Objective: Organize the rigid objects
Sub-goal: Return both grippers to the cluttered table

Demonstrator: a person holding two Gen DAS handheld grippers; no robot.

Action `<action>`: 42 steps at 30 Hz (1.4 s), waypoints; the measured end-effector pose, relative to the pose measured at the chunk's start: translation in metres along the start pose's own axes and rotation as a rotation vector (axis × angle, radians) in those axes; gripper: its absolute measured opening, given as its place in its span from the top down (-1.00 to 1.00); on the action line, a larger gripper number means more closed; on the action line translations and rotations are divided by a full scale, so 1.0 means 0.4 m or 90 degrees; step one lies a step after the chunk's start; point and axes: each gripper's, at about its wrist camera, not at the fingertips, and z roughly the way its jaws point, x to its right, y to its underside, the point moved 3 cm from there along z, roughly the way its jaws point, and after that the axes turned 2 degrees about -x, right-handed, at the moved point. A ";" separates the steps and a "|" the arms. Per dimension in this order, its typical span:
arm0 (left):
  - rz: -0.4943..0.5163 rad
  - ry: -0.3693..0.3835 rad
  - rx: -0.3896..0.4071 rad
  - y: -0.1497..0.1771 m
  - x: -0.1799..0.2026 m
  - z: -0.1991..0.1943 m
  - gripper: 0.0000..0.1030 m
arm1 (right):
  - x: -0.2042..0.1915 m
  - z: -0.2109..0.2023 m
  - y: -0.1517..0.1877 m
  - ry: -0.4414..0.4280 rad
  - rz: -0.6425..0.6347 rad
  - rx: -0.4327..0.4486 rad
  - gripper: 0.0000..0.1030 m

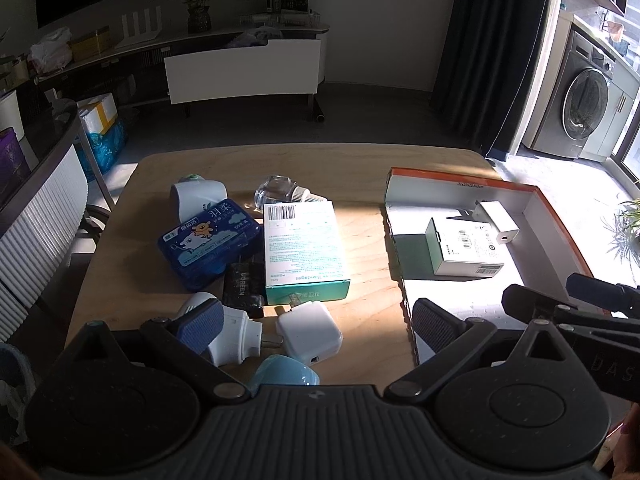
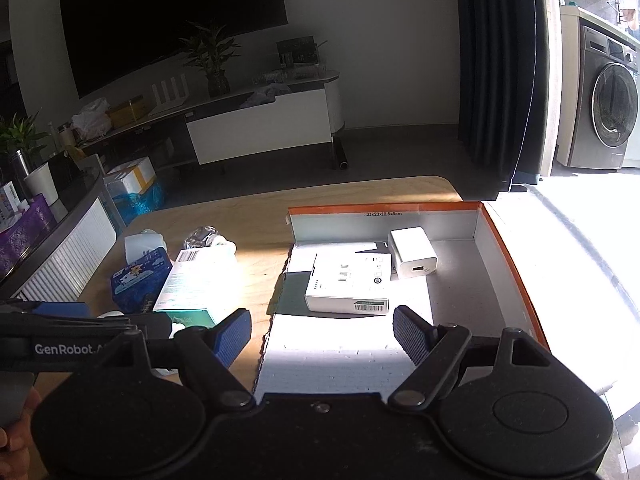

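Note:
An orange-rimmed cardboard box (image 1: 536,196) (image 2: 504,240) on the table's right holds a white carton (image 1: 466,250) (image 2: 348,284) and a white charger cube (image 1: 496,220) (image 2: 412,252). On the left lie a teal-white bandage box (image 1: 304,246) (image 2: 188,280), a blue tissue pack (image 1: 210,242) (image 2: 134,280), a black UGREEN block (image 1: 242,288), a white charger (image 1: 308,330), a white plug device (image 1: 232,334), a pale blue object (image 1: 286,372), a clear bottle (image 1: 278,192) and a white device (image 1: 198,196). My left gripper (image 1: 318,330) is open above the chargers. My right gripper (image 2: 322,338) is open over the box's near part.
The wooden table (image 1: 360,168) ends in a rounded far edge. A white ribbed chair back (image 1: 40,232) stands at its left. A TV console (image 1: 244,64) lies beyond, a washing machine (image 1: 580,108) at the far right.

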 end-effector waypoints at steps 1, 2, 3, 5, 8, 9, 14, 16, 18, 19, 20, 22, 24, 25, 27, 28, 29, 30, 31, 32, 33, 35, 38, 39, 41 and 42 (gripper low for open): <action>-0.001 -0.001 0.000 0.002 -0.004 -0.001 -1.00 | -0.006 0.002 0.001 -0.001 -0.002 -0.002 -0.78; -0.003 -0.004 0.000 0.004 -0.009 -0.003 -1.00 | -0.012 0.003 0.002 -0.004 -0.005 -0.004 -0.78; -0.005 -0.006 0.000 0.005 -0.014 -0.003 -1.00 | -0.016 0.004 0.003 -0.005 -0.006 -0.005 -0.78; -0.010 -0.007 -0.001 0.007 -0.024 -0.005 -1.00 | -0.027 0.007 0.004 -0.010 -0.011 -0.008 -0.78; -0.015 -0.010 0.000 0.010 -0.038 -0.007 -1.00 | -0.041 0.010 0.005 -0.015 -0.017 -0.013 -0.78; -0.018 -0.012 0.000 0.011 -0.045 -0.008 -1.00 | -0.044 0.012 0.006 -0.017 -0.018 -0.015 -0.78; -0.025 -0.016 -0.005 0.019 -0.067 -0.008 -1.00 | -0.068 0.019 0.011 -0.024 -0.028 -0.023 -0.78; -0.028 -0.017 -0.008 0.022 -0.076 -0.008 -1.00 | -0.076 0.023 0.014 -0.027 -0.033 -0.028 -0.78; -0.030 -0.018 -0.009 0.023 -0.083 -0.009 -1.00 | -0.083 0.025 0.015 -0.028 -0.037 -0.030 -0.78; -0.032 -0.017 -0.009 0.024 -0.086 -0.009 -1.00 | -0.086 0.026 0.014 -0.028 -0.038 -0.031 -0.78; -0.033 -0.018 -0.009 0.025 -0.089 -0.009 -1.00 | -0.089 0.028 0.014 -0.029 -0.040 -0.032 -0.78; -0.035 -0.017 -0.008 0.025 -0.095 -0.011 -1.00 | -0.094 0.029 0.013 -0.031 -0.044 -0.033 -0.78; -0.036 -0.017 -0.009 0.027 -0.101 -0.011 -1.00 | -0.099 0.031 0.013 -0.032 -0.046 -0.034 -0.78; -0.037 -0.017 -0.010 0.028 -0.104 -0.011 -1.00 | -0.103 0.032 0.013 -0.033 -0.047 -0.035 -0.78; -0.040 -0.016 -0.011 0.030 -0.111 -0.010 -1.00 | -0.108 0.033 0.015 -0.034 -0.049 -0.037 -0.78; -0.040 -0.015 -0.011 0.031 -0.114 -0.010 -1.00 | -0.113 0.034 0.014 -0.035 -0.051 -0.038 -0.78; -0.041 -0.016 -0.011 0.032 -0.118 -0.010 -1.00 | -0.116 0.036 0.015 -0.036 -0.053 -0.039 -0.78; -0.041 -0.016 -0.012 0.034 -0.122 -0.009 -1.00 | -0.119 0.037 0.016 -0.037 -0.054 -0.041 -0.78; -0.042 -0.016 -0.012 0.035 -0.125 -0.009 -1.00 | -0.123 0.038 0.017 -0.038 -0.056 -0.042 -0.78; -0.043 -0.016 -0.013 0.037 -0.130 -0.009 -1.00 | -0.128 0.041 0.017 -0.039 -0.058 -0.043 -0.78; -0.045 -0.016 -0.013 0.039 -0.134 -0.009 -1.00 | -0.131 0.042 0.018 -0.040 -0.060 -0.044 -0.78; -0.050 -0.015 -0.013 0.042 -0.144 -0.009 -1.00 | -0.140 0.045 0.022 -0.044 -0.063 -0.047 -0.78; -0.060 -0.019 -0.011 0.052 -0.168 -0.009 -1.00 | -0.152 0.049 0.030 -0.052 -0.068 -0.053 -0.78; -0.064 -0.025 -0.014 0.055 -0.178 -0.007 -1.00 | -0.156 0.049 0.033 -0.054 -0.070 -0.055 -0.78; -0.077 -0.033 -0.019 0.064 -0.203 -0.001 -1.00 | -0.163 0.051 0.041 -0.057 -0.074 -0.059 -0.78; -0.084 -0.036 -0.022 0.068 -0.216 0.003 -1.00 | -0.168 0.053 0.044 -0.060 -0.077 -0.063 -0.78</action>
